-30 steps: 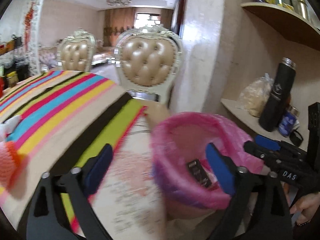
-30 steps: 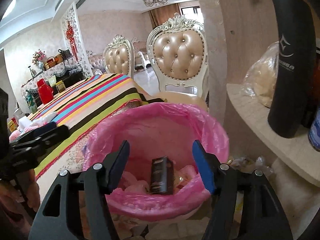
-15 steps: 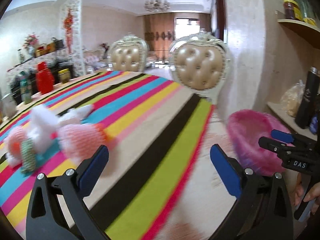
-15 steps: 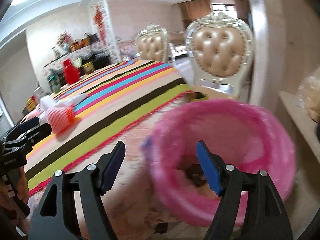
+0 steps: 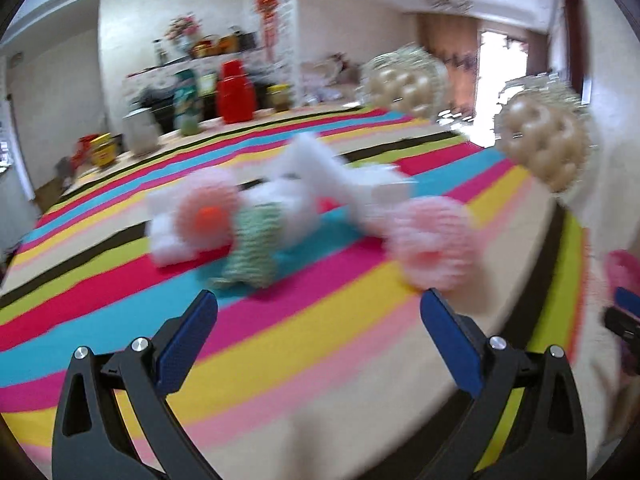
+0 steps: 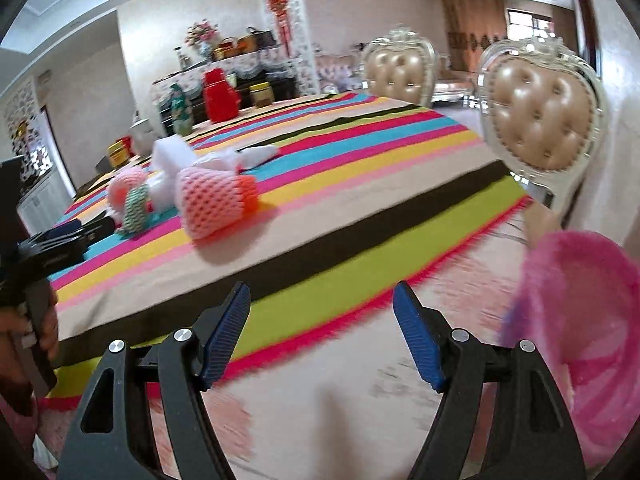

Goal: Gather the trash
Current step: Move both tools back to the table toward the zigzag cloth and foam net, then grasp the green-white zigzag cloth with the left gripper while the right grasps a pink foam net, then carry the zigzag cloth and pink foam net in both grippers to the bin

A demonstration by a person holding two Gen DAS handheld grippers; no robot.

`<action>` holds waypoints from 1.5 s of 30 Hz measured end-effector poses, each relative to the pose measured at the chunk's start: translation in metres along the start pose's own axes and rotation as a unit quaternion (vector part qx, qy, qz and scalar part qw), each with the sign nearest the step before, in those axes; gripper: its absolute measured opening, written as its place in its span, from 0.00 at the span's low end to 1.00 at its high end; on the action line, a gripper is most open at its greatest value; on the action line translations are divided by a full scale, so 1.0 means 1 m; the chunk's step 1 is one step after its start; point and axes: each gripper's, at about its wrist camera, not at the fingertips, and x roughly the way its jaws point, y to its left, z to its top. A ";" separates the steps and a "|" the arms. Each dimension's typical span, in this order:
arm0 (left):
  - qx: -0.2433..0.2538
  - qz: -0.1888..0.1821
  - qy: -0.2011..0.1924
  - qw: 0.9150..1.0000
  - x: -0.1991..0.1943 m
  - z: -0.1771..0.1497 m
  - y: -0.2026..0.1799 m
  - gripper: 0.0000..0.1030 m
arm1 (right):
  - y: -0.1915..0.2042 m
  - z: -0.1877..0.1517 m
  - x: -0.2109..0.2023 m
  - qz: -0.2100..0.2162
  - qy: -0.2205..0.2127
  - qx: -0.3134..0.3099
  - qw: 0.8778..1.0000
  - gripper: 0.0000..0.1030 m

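Note:
A heap of trash lies on the striped tablecloth (image 5: 304,344): pink foam fruit nets (image 5: 434,244), a green-and-white net (image 5: 254,246) and white foam pieces (image 5: 316,176). My left gripper (image 5: 318,340) is open and empty above the table, just short of the heap. The same heap shows in the right wrist view, with a pink net (image 6: 214,202) nearest. My right gripper (image 6: 322,332) is open and empty over the table's edge. The bin with the pink bag (image 6: 588,328) stands at its right.
Two cream padded chairs (image 6: 540,120) stand at the table's far side. A red jug (image 6: 218,96), jars and tins stand at the table's far end. The left gripper shows at the left edge of the right wrist view (image 6: 48,248).
Both grippers have swung left, away from the pink bin and toward the table. The left one now faces the trash heap closely. Both stayed open and empty.

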 end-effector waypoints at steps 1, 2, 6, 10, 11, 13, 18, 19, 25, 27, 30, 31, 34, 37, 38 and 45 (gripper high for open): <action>-0.003 0.009 0.003 1.000 0.005 0.002 0.008 0.95 | 0.006 0.002 0.003 0.007 0.001 -0.004 1.000 0.68; -0.006 0.016 0.009 1.000 0.011 0.005 0.015 0.95 | 0.013 0.005 0.006 0.015 0.003 -0.009 1.000 0.68; -0.019 0.019 0.030 0.999 0.035 0.016 0.035 0.95 | 0.035 0.017 0.019 0.027 0.007 -0.032 0.999 0.70; -0.021 0.020 0.050 0.998 0.055 0.024 0.036 0.95 | 0.050 0.033 0.041 0.047 0.019 -0.030 0.998 0.70; -0.022 0.018 0.053 0.998 0.059 0.026 0.036 0.95 | 0.052 0.036 0.046 0.049 0.022 -0.030 0.998 0.70; -0.019 0.021 0.055 0.998 0.065 0.029 0.032 0.95 | 0.061 0.044 0.061 0.051 0.032 -0.030 0.998 0.70; -0.035 0.019 0.060 0.997 0.084 0.034 0.034 0.94 | 0.084 0.058 0.084 0.063 0.039 -0.041 0.996 0.70; -0.044 0.009 0.065 0.997 0.089 0.034 0.037 0.91 | 0.087 0.059 0.084 0.063 0.039 -0.045 0.996 0.70; -0.058 -0.039 0.091 0.993 0.104 0.030 0.045 0.37 | 0.103 0.059 0.091 0.064 0.041 -0.059 0.995 0.68; -0.061 -0.051 0.084 0.993 0.102 0.031 0.049 0.33 | 0.106 0.057 0.094 0.064 0.044 -0.056 0.995 0.65; -0.061 -0.053 0.063 0.995 0.094 0.030 0.053 0.30 | 0.112 0.057 0.102 0.052 0.051 -0.057 0.996 0.61; -0.061 -0.051 0.058 0.995 0.092 0.030 0.054 0.29 | 0.114 0.056 0.104 0.049 0.055 -0.056 0.996 0.60; -0.060 -0.056 0.047 0.996 0.085 0.030 0.053 0.29 | 0.116 0.055 0.113 0.041 0.065 -0.053 0.996 0.50; -0.058 -0.060 0.035 0.996 0.077 0.030 0.049 0.29 | 0.115 0.053 0.119 0.041 0.074 -0.049 0.995 0.37; -0.058 -0.062 0.029 0.996 0.074 0.030 0.048 0.29 | 0.115 0.053 0.119 0.043 0.074 -0.046 0.995 0.28; -0.063 -0.074 0.013 0.995 0.067 0.031 0.048 0.29 | 0.104 0.050 0.101 0.031 0.043 -0.028 0.998 0.19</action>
